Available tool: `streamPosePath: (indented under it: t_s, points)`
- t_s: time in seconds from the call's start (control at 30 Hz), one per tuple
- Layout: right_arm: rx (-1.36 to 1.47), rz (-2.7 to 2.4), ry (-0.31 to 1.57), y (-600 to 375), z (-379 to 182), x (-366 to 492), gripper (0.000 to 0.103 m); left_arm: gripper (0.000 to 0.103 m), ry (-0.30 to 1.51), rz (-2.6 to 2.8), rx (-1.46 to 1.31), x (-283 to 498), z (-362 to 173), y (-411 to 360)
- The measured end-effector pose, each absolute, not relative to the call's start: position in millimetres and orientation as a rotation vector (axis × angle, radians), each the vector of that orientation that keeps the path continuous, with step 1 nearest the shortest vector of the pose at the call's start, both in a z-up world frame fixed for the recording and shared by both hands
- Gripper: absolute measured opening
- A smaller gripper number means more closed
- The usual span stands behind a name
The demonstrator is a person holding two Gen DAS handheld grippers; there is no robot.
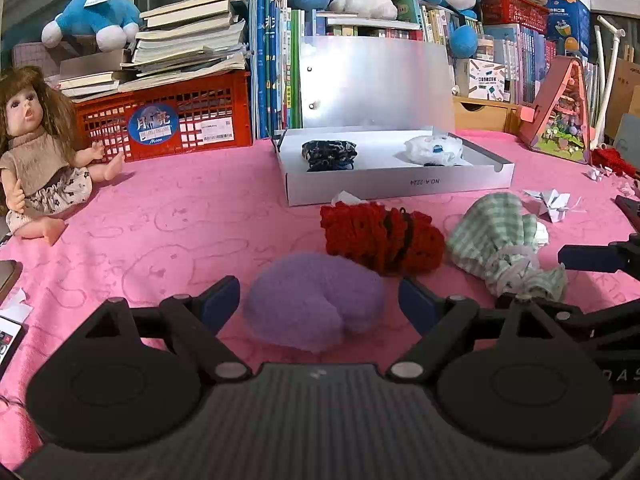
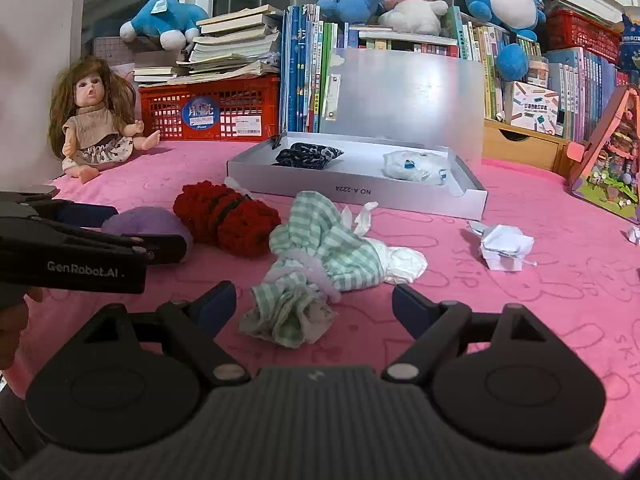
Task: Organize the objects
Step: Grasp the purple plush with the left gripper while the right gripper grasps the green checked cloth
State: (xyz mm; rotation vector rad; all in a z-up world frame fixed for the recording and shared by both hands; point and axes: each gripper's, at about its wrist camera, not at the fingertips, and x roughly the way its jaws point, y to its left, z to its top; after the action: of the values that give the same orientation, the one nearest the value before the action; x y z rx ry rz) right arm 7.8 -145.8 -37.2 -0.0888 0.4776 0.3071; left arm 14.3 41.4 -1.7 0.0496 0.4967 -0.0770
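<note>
My left gripper (image 1: 320, 300) is open, its fingers on either side of a fluffy purple bundle (image 1: 316, 300) on the pink cloth; it also shows in the right wrist view (image 2: 148, 220). A red knitted roll (image 1: 380, 236) and a green checked garment (image 1: 504, 240) lie just beyond. My right gripper (image 2: 314, 300) is open around the near end of the checked garment (image 2: 320, 256). An open white box (image 1: 400, 184) holds a dark folded piece (image 1: 329, 154) and a white piece (image 1: 434, 150).
A doll (image 1: 36, 152) sits at the far left by a red crate (image 1: 168, 120) of books. Books and plush toys line the back. Crumpled paper (image 2: 504, 248) lies right of the garment. A toy house (image 1: 560, 116) stands far right.
</note>
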Motion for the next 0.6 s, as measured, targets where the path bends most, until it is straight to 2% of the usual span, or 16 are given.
streamPosePath:
  t_s: [0.4, 0.6]
  points:
    - [-0.057, 0.313, 0.475, -147.3, -36.6, 12.6, 0.089, 0.089, 0.517, -0.071, 0.031, 18.8, -5.6, 42.8]
    - [-0.029, 0.321, 0.499, -147.7, -37.1, 14.0, 0.076, 0.088, 0.516, -0.077, -0.001, 17.8, -6.4, 44.9]
